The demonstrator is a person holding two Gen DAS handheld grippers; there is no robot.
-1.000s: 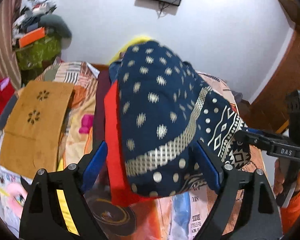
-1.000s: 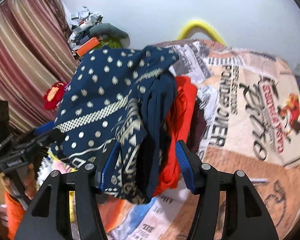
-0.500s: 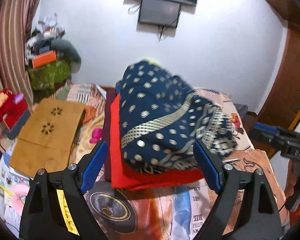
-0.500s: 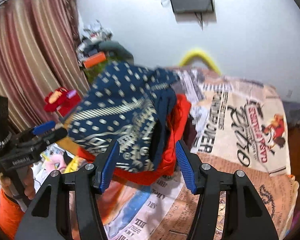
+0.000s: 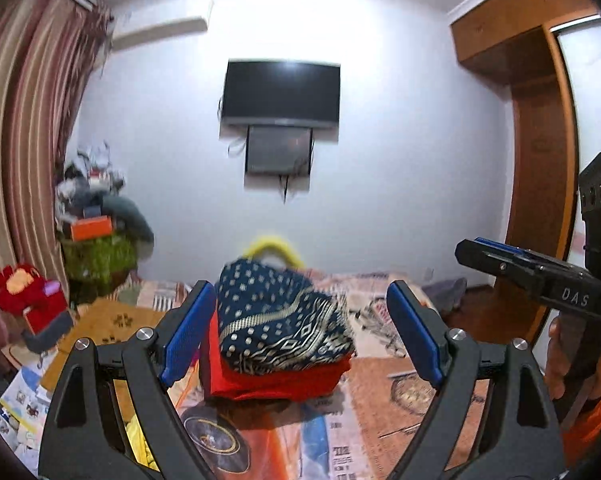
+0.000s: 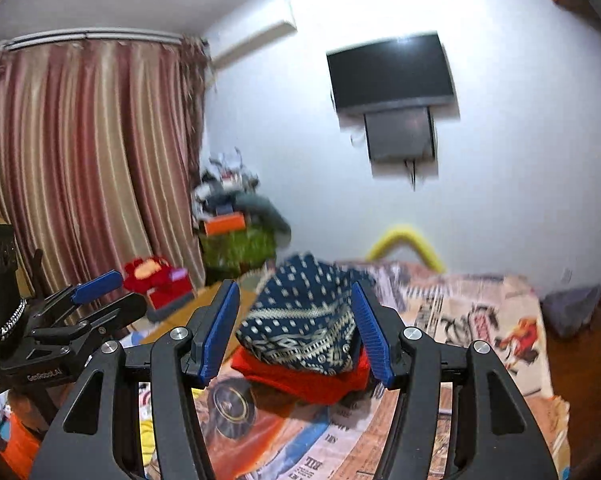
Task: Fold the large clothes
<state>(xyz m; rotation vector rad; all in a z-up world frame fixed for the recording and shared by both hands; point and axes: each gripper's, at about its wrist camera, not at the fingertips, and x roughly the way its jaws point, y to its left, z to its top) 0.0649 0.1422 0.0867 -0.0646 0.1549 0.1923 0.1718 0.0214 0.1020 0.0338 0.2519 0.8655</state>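
Though folded and stacked, still worth a check: navy patterned garment (image 5: 280, 316) resting square atop red folded cloth (image 5: 276, 380) on printed bedspread (image 5: 380, 380), at twelve o'clock from both tools. Left gripper (image 5: 300, 336) spread wide, pinching nothing. Right gripper (image 6: 296, 332) half spread, likewise empty, framing the pile without touching. Judged nearly finished, maybe wholly; no unfolded large garment showing, so perhaps only fetching another.

Bed (image 5: 384, 384), printed cover; red folded garment (image 5: 276, 380) lying directly on it.
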